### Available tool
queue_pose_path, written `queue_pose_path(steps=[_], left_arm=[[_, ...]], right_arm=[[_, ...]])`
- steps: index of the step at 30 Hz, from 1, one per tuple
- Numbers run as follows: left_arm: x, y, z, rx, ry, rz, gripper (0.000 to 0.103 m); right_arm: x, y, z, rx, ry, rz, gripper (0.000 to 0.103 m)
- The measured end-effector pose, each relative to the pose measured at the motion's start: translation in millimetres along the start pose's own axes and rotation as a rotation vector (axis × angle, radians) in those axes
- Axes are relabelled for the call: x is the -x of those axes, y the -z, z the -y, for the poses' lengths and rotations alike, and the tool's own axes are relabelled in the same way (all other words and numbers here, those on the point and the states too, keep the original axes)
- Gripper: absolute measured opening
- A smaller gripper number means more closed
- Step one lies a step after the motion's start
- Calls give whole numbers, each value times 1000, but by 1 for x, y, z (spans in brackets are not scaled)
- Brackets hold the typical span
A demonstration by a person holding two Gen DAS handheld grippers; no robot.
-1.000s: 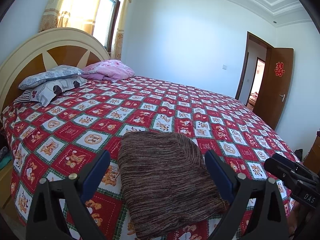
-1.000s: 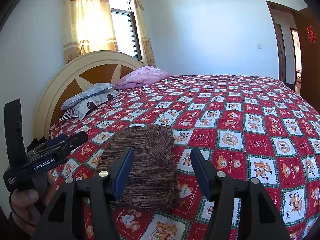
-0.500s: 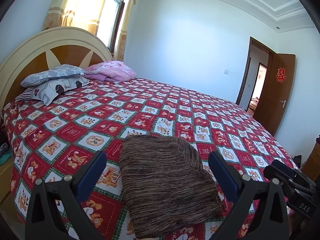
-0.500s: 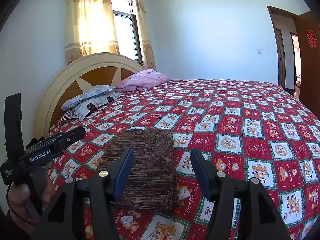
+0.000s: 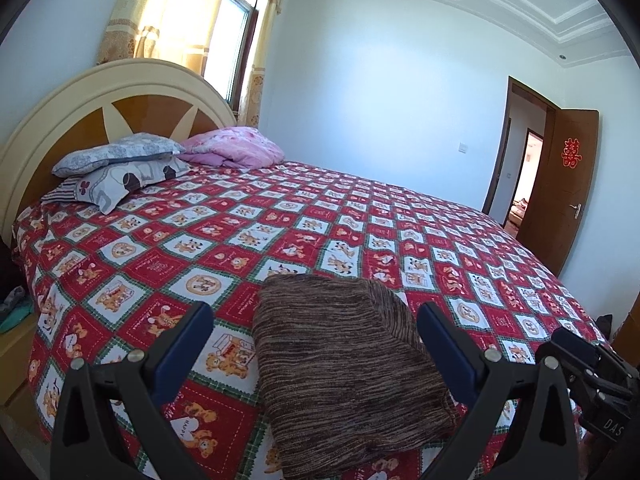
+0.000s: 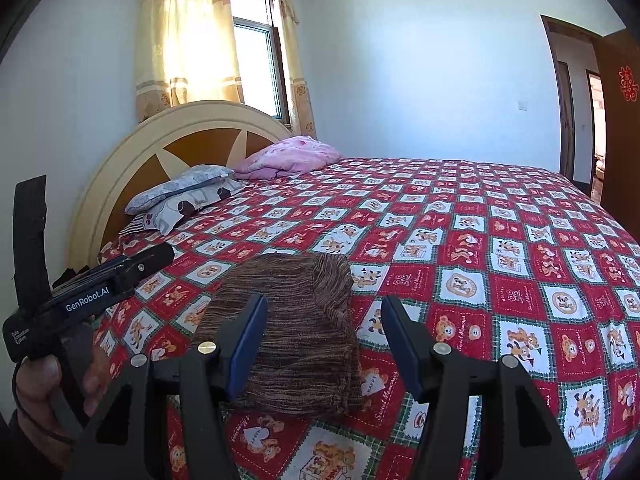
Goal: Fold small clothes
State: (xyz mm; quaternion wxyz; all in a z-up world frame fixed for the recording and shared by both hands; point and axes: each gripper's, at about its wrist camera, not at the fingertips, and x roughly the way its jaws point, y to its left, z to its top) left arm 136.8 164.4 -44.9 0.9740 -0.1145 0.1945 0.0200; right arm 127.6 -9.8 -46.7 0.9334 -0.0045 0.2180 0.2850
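Note:
A brown striped knit garment [image 5: 344, 364] lies folded into a compact rectangle near the front edge of the bed; it also shows in the right wrist view [image 6: 292, 332]. My left gripper [image 5: 316, 320] is open and empty, held above the garment with the fingers wide on either side. My right gripper [image 6: 324, 316] is open and empty, above the garment's right part. The left gripper's body [image 6: 84, 300] shows at the left of the right wrist view, the right gripper's body [image 5: 592, 376] at the right of the left wrist view.
The bed has a red cartoon-patterned cover [image 5: 320, 224]. Grey pillows [image 5: 120, 168] and a pink quilt [image 5: 236, 150] lie by the cream headboard [image 5: 80, 96]. A brown door [image 5: 560, 188] stands open at the right. A window with yellow curtains [image 6: 188, 44] is behind the headboard.
Both grippers have pulled back and tilted up a little from the folded garment. The left gripper's fingers have spread wider. The garment has not moved.

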Motion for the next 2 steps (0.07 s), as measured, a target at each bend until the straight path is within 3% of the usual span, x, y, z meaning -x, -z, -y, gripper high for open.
queue_pose_path(steps=[2], left_arm=[[0, 0, 2, -9, -1, 2, 103]], right_arm=[[0, 1, 0, 1, 0, -3, 60]])
